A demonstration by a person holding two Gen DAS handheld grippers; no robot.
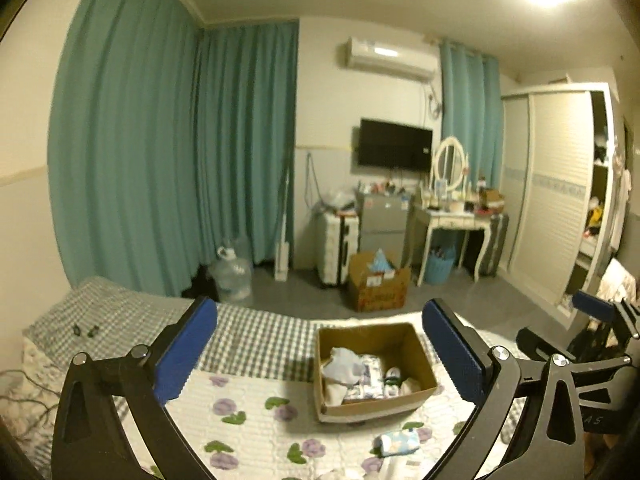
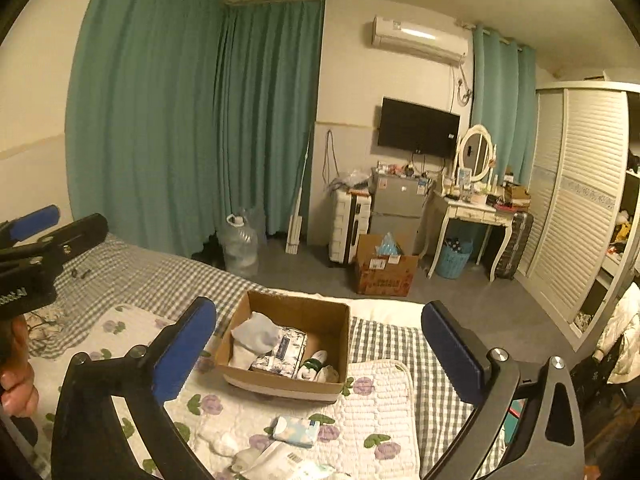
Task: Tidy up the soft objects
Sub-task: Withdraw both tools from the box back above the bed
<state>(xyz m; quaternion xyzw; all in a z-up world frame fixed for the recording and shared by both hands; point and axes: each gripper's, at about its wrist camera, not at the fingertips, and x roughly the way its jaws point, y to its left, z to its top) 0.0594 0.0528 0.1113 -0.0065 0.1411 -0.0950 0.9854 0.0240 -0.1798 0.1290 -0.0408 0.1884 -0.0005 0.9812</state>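
Both grippers hang above the bed [image 2: 400, 344], each with its blue fingers spread wide and nothing between them: the left gripper [image 1: 320, 356] frames the box [image 1: 416, 350], and the right gripper [image 2: 320, 354] does the same from its side. The box sits on the floral pad [image 2: 372, 412] and already holds a pale cloth [image 2: 256, 336], a patterned tissue pack [image 2: 282, 354] and some small white items. A blue-and-white tissue pack [image 2: 296, 430] lies on the pad just before the box, beside white soft things [image 2: 228, 446] at the lower edge, still unsorted. The likely risk is a poor grasp on these low, limp pieces: fingers coming down wide could catch the quilted pad along with a pack, or pinch only a corner so it slips out over the box. The two grippers are also close together and could knock each other reaching for the same pile.
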